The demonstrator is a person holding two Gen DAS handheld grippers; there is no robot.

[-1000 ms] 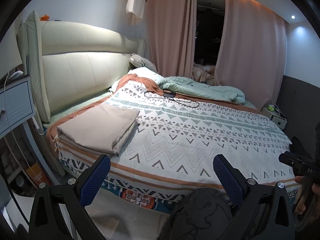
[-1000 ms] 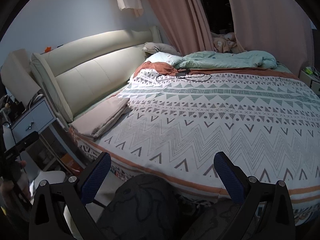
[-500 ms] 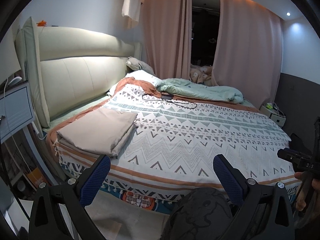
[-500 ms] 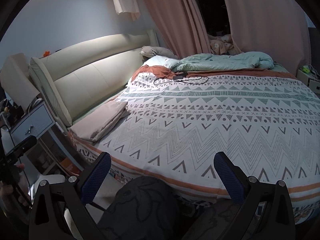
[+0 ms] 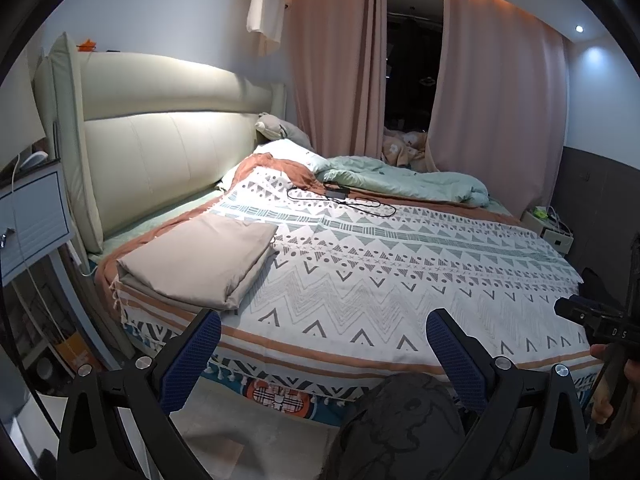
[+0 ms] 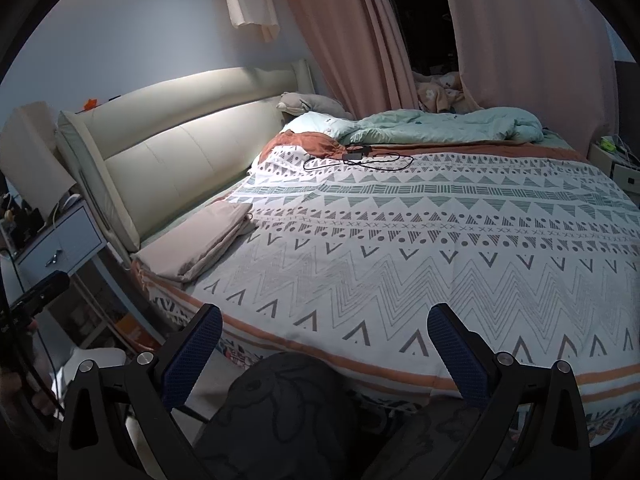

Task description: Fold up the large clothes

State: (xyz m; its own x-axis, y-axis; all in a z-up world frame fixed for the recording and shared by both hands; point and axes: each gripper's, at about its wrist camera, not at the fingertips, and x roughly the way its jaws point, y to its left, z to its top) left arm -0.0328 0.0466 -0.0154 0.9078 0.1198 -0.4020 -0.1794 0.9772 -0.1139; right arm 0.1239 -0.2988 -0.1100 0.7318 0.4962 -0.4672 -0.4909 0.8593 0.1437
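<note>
Two empty grippers backing away from a bed with a folded cloth on it.

The patterned bedspread (image 5: 400,280) is lying flat; the beige folded cloth (image 5: 196,260) is resting at its near corner by the headboard (image 5: 160,152); the left gripper (image 5: 323,344) and right gripper (image 6: 325,340) are hanging spread wide, pinching nothing, rising slightly since a second ago; the fold is looking finished.

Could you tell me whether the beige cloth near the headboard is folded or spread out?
Folded. The beige cloth lies as a compact rectangle with stacked layers along its near edge, on the patterned bedspread; neither gripper touches it.
</note>
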